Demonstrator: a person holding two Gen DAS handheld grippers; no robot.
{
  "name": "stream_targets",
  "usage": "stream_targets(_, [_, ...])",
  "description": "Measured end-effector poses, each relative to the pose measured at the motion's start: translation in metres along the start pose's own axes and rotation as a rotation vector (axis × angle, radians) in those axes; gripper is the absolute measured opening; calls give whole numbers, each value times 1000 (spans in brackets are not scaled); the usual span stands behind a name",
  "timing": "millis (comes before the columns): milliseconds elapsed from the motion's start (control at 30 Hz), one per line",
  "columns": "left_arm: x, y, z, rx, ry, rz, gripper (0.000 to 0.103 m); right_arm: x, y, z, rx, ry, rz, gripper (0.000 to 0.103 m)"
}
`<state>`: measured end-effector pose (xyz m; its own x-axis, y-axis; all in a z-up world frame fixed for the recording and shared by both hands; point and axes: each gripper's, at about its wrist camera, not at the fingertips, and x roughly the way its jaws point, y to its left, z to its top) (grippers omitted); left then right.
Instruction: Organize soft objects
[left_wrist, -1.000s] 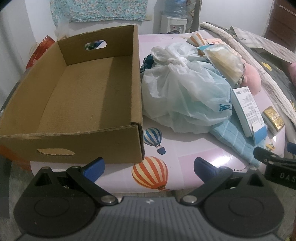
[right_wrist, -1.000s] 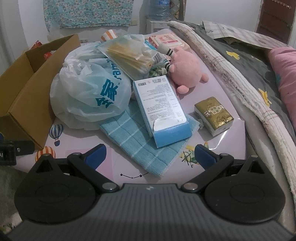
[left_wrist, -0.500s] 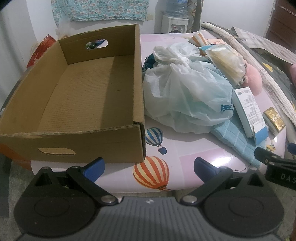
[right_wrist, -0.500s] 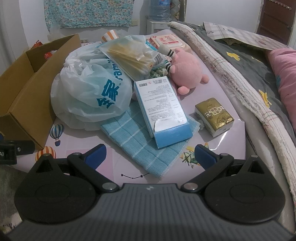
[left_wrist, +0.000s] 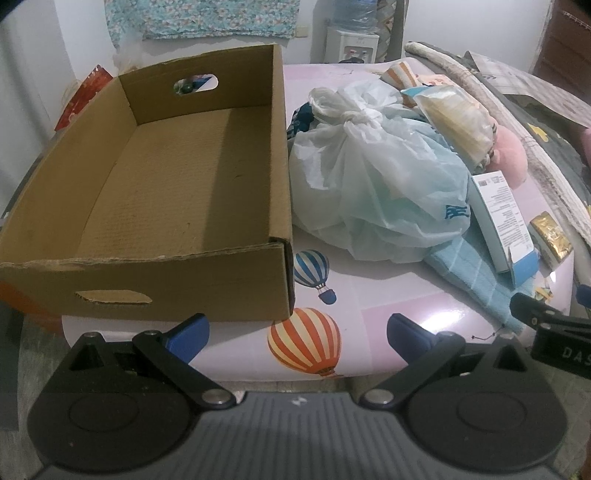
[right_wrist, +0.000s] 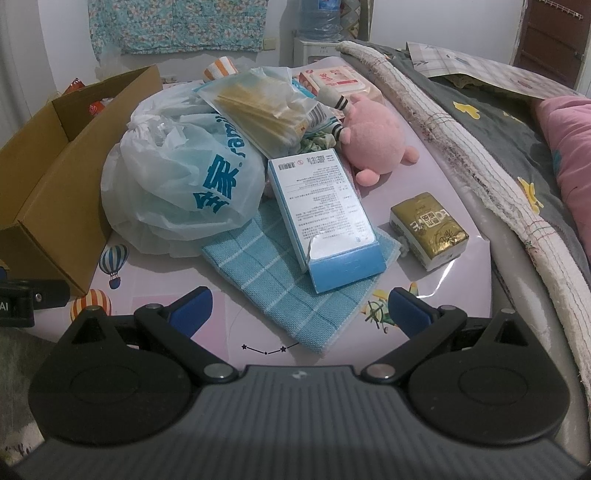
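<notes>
Setting: a home, a bedroom. Evidence: bed (right_wrist: 480, 122) with grey printed cover and pink pillow (right_wrist: 569, 147) beside the tabletop (right_wrist: 436, 170); floral cloth (right_wrist: 177, 22) hung on a white wall; water dispenser (right_wrist: 317, 26) with its bottle in the corner; tabletop covered in a pink sheet printed with balloons, carrying a knotted shopping bag (right_wrist: 177, 184) and a pink plush toy (right_wrist: 373, 136).

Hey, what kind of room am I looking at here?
Most likely a bedroom in a home: a bed with a grey quilt and pink pillow beside the table, and a water dispenser by the wall.
</notes>
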<state>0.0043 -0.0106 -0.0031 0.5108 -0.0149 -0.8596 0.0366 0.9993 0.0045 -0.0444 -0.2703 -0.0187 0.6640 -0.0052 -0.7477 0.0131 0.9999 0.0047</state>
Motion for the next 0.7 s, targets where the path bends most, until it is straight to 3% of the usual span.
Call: stream_targets(700, [3,0,-1,-1,5,11,103,2,0,0,0,2,2,102])
